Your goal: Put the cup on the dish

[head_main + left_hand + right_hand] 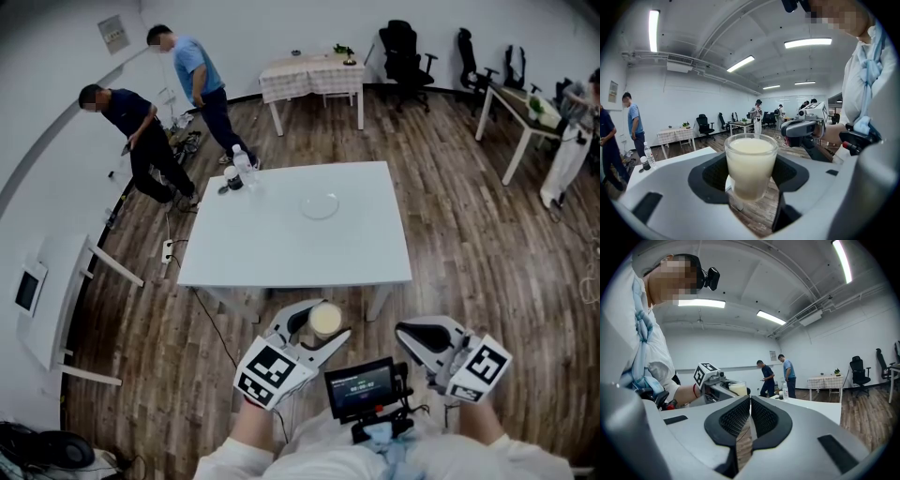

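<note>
A clear glass cup (pixel 325 321) full of a cream-coloured liquid is held upright in my left gripper (pixel 317 326), below the table's near edge. In the left gripper view the cup (pixel 751 159) fills the gap between the dark pads (pixel 712 174), and the left gripper (pixel 751 176) is shut on it. A clear glass dish (pixel 319 205) lies on the white table (pixel 366 253), right of its middle and towards the far side. My right gripper (pixel 405 333) hangs shut and holds nothing, to the right of the left one. Its pads meet in the right gripper view (pixel 750 417).
A water bottle (pixel 246 167) and a small dark object (pixel 232 180) stand at the table's far left corner. Two people (pixel 141 131) stand beyond it by the wall. A clothed table (pixel 311 77), office chairs (pixel 405 52) and a desk (pixel 525 112) line the far side.
</note>
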A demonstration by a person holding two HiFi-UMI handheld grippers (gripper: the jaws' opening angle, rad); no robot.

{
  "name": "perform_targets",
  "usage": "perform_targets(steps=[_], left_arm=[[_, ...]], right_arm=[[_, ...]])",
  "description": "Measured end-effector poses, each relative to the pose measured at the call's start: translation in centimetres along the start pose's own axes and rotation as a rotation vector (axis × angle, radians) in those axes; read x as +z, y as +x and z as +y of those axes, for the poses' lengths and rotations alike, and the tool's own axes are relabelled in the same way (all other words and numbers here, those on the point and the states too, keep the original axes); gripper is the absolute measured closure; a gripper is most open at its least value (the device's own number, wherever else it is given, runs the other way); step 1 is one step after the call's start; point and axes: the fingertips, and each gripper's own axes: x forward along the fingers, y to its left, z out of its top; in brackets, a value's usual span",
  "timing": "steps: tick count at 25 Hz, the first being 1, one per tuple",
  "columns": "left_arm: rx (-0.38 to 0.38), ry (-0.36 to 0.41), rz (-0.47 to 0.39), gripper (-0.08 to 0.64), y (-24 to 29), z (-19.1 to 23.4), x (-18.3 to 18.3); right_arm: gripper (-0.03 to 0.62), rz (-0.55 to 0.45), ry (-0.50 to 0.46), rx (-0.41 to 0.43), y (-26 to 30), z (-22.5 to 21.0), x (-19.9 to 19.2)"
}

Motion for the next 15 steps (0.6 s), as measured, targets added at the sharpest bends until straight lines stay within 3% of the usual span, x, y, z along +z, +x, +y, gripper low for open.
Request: perform_targets(steps=[15], left_arm=[[-0.010, -0.021, -0.015, 0.302, -0.03, 0.30, 0.24]], right_arm=[[0.560, 0.007, 0.028, -0.033, -0.32, -0.30, -0.44]])
